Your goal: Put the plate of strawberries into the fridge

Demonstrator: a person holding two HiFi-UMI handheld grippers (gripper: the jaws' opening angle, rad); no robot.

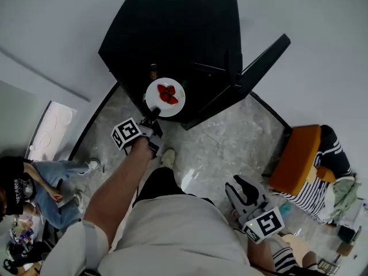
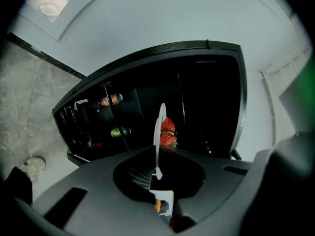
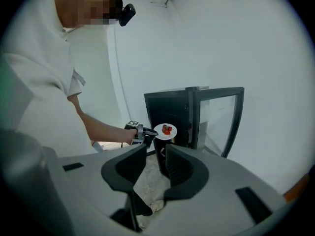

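A white plate (image 1: 156, 96) with a few strawberries (image 1: 167, 94) is held level in front of the open black fridge (image 1: 172, 33). My left gripper (image 1: 151, 115) is shut on the plate's near rim. In the left gripper view the plate (image 2: 159, 132) shows edge-on between the jaws, the strawberries (image 2: 168, 132) on its right side and the dark fridge interior (image 2: 206, 112) behind. My right gripper (image 1: 240, 187) hangs low at my right side, open and empty. In the right gripper view the right gripper (image 3: 155, 154) looks toward the plate (image 3: 165, 131) and the left gripper (image 3: 140, 132).
The fridge door (image 1: 261, 62) stands open to the right. Bottles (image 2: 110, 101) sit on the fridge's inner shelves. A seated person (image 1: 34, 188) is at the left. At the right, an orange seat (image 1: 296, 157) has clothes beside it. The floor is marble (image 1: 224, 148).
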